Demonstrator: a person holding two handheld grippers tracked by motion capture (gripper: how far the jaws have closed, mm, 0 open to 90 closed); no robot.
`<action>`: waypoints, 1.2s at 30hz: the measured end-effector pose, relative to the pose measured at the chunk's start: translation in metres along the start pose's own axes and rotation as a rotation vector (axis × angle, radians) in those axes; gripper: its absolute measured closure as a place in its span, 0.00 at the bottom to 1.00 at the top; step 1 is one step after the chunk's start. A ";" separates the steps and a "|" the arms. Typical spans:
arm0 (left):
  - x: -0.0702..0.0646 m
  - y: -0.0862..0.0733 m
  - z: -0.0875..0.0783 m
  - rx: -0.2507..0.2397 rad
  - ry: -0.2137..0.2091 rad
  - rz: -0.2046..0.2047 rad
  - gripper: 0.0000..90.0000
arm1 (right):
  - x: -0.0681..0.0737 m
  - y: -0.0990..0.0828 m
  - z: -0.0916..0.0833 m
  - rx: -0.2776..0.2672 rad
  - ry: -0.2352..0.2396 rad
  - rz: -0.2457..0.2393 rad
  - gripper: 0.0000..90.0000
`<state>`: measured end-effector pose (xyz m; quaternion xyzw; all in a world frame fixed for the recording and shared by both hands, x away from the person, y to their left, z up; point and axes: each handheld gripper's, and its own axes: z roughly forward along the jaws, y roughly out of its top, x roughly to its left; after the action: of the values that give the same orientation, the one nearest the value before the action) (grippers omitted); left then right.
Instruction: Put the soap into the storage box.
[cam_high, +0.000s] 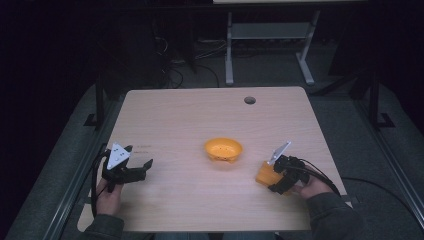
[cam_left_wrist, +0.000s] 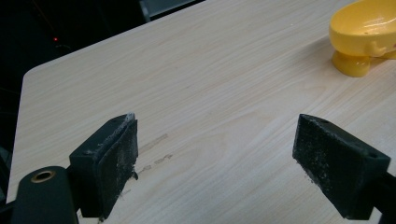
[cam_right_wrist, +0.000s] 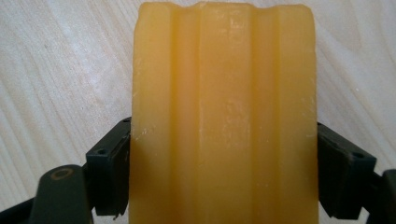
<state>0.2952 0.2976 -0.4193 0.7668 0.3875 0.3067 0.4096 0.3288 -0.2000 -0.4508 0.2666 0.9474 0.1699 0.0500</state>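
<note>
**Ridged block gripped at the bench's right side**

The right tool (cam_high: 276, 176) is clenched on one orange ridged block (cam_right_wrist: 224, 116), which sits squarely between its two jaws, touching both, low over the wooden bench (cam_high: 190, 115) near its right edge. The left tool (cam_high: 131, 167) rests released at the left side, jaws wide apart over bare wood. One yellow-orange bowl (cam_high: 223, 149) stands between the two tools, just left of the block and apart from it.

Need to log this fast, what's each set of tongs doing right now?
Left tongs: open, holding nothing, over the table.
Right tongs: shut on the orange block.
</note>
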 end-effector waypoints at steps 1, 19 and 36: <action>0.000 0.000 0.000 0.000 0.000 -0.001 0.15 | 0.000 0.000 0.000 0.000 0.000 0.000 0.22; 0.000 0.000 -0.001 -0.004 0.003 -0.003 0.15 | 0.001 -0.002 -0.014 -0.036 -0.032 -0.030 0.23; 0.001 0.001 -0.001 0.011 0.003 0.001 0.15 | -0.008 0.023 -0.039 -0.078 -0.033 -0.062 0.23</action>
<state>0.2951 0.2991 -0.4181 0.7687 0.3893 0.3062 0.4047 0.3397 -0.1969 -0.4057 0.2379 0.9469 0.2006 0.0813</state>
